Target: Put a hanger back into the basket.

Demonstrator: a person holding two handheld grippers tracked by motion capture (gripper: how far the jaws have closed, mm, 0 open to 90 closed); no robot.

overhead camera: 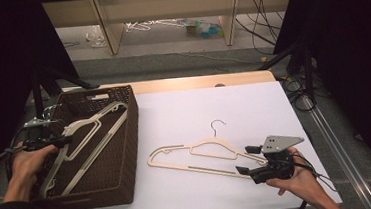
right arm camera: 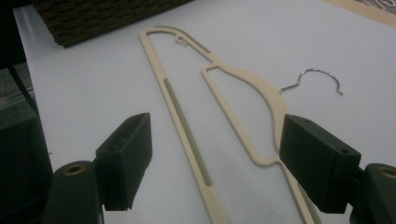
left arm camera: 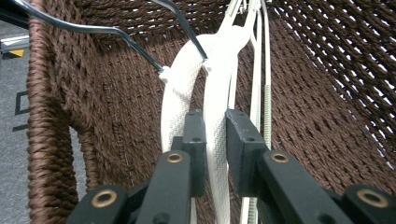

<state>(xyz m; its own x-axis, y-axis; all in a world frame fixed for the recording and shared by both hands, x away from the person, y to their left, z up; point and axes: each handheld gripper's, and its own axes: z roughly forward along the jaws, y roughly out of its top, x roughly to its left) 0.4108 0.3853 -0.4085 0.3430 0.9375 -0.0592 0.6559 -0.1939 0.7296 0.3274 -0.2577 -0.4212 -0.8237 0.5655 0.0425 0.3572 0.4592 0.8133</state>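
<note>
The cream hanger (overhead camera: 205,155) lies flat on the white table (overhead camera: 189,114), with its metal hook (overhead camera: 218,124) pointing to the far side, and its right end is just at the right gripper (overhead camera: 243,161). In the right gripper view this hanger (right arm camera: 224,88) runs between the two black jaws, which stand wide apart and do not press it. The right hand (overhead camera: 299,178) holds this gripper near the table's front edge.

A second hanger (overhead camera: 88,137) leans inside the brown woven basket (overhead camera: 127,154), which stands on the left part of the table. The left gripper (overhead camera: 58,141) is closed on it: in the left gripper view the jaws clamp its white shoulder (left arm camera: 217,135), beside another hanger (left arm camera: 175,102). The left hand (overhead camera: 25,164) holds this gripper at the basket's left wall.
</note>
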